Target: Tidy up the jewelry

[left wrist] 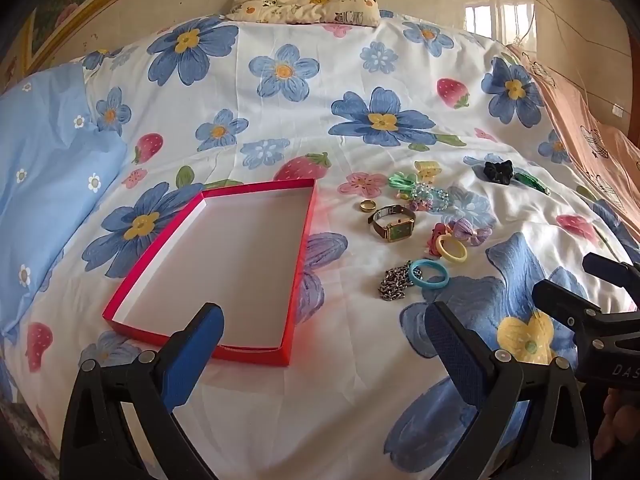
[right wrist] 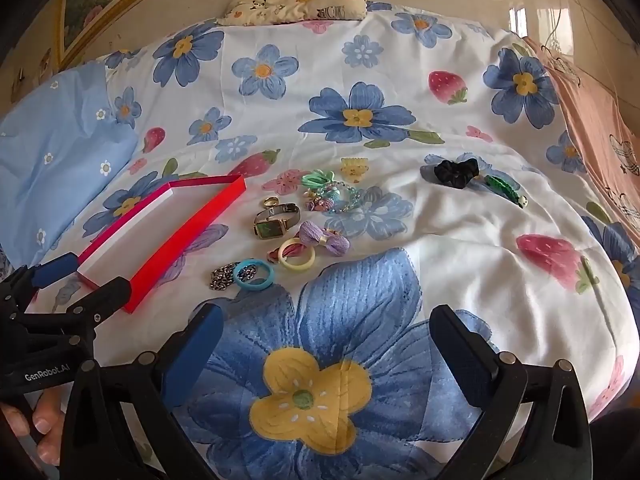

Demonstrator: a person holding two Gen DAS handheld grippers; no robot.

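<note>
Fingers of both grippers stand spread wide and pinch nothing: the left gripper (left wrist: 324, 336) hovers over the near end of the red box (left wrist: 298, 264), the right gripper (right wrist: 326, 340) over bare quilt (right wrist: 460, 240) just short of the jewelry. That reads as a ready stance, one tool by the container, the other facing the pieces.

The box lies open and empty on the bed, its low walls up, apparently to receive the pieces. The jewelry is scattered just to its right: a gold ring (right wrist: 270, 202), a green-faced watch (right wrist: 272, 224), a silver chain (right wrist: 222, 276) under a blue bangle (right wrist: 253, 275), a cream bangle (right wrist: 296, 255), a lilac bow (right wrist: 323, 237) and a beaded tangle (right wrist: 336, 196). A black scrunchie (right wrist: 457, 172) and a green clip (right wrist: 505, 189) sit well apart, farther right.

Open quilt in front of the right gripper gives a clear approach; the box's near wall is the edge to lift over.
</note>
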